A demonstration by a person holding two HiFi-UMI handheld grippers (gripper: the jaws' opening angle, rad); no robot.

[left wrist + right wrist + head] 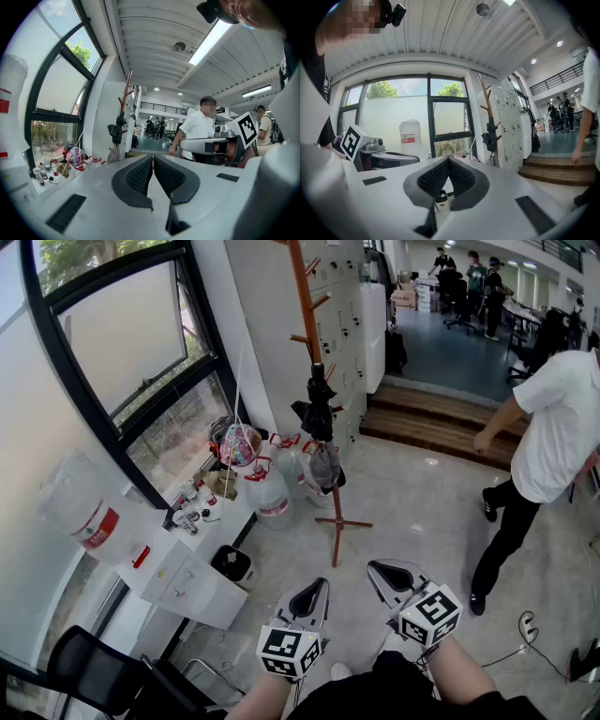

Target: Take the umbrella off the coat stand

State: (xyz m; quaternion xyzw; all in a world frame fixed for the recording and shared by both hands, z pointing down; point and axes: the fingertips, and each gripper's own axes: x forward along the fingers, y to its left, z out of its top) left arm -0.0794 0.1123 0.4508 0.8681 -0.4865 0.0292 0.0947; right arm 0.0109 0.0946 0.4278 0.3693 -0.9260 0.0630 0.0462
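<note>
Wooden coat stand (pixel 306 324) is over by the white lockers (pixel 349 306), next to the big black-framed window (pixel 141 352), and the umbrella (pixel 317 407) is hanging on it about halfway up the pole. It's black, folded up and dangling straight down off one of the pegs. Just under it there's some grey bag-looking thing (pixel 324 467) on the same stand, can't really tell what it is. Both grippers are down at the bottom of the head view, well apart from the stand, side by side and pointing roughly toward it. The left gripper (pixel 315 587) has its jaws closed right up, pads meeting at the tips, nothing in them. Same deal with the right gripper (pixel 377 570): jaws together at the tips and holding nothing. You can see a bit of a small white bin (pixel 232 563) through the gap lower down in the right gripper view, but that's sitting on the floor, not gripped. Around the foot of the stand there are a couple of clear water jugs (pixel 270 495) with red handles and a colourful ball-ish thing (pixel 240 444). Left of that there's a white counter (pixel 178 573) under the window with little bottles on it and a big jug with a red label (pixel 84 510). A person in a white shirt (pixel 558 427) is on the tiled floor off to the right, near the wooden steps (pixel 422 413), nowhere close to the umbrella.
</note>
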